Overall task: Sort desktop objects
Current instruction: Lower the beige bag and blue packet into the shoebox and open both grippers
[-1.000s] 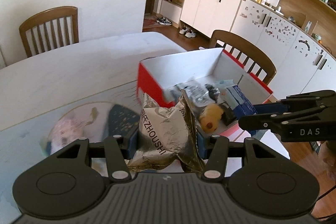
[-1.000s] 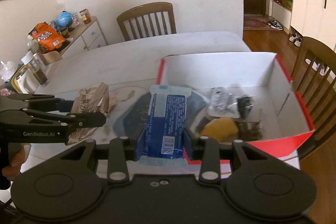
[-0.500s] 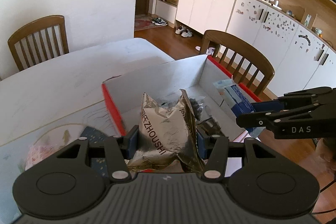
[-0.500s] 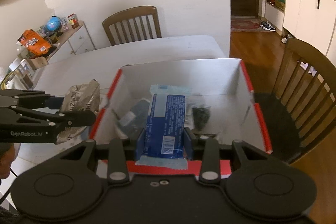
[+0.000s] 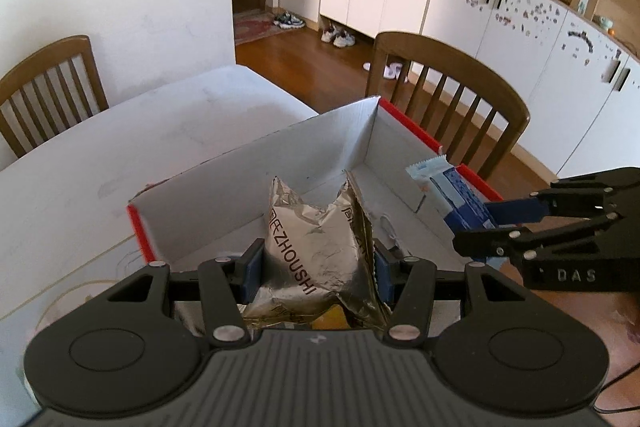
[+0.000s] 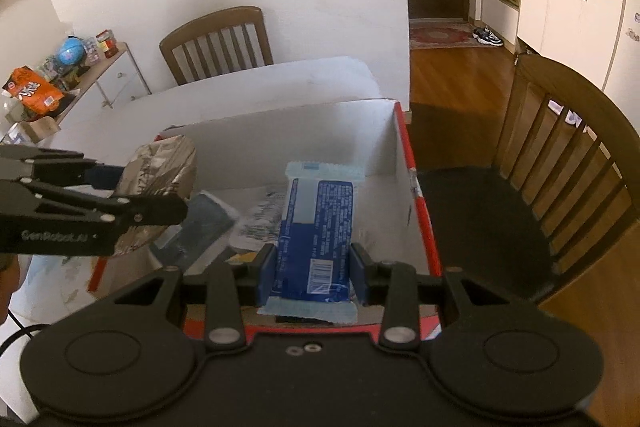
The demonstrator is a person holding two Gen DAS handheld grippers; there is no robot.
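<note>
Over the red-edged box [image 5: 372, 147], the left gripper [image 5: 316, 263] clamps the silver packet [image 5: 316, 239]; the right gripper [image 6: 312, 267] clamps the blue packet [image 6: 316, 223]. Only the right view shows packets [image 6: 260, 223] on the box floor, with bare floor beyond.

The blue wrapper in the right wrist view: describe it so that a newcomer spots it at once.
Find the white cardboard box with red edges on the table. Above its near right corner the right gripper holds a flat blue snack packet with pale blue ends. The neighbouring crumpled silver foil bag is in the left gripper.
</note>
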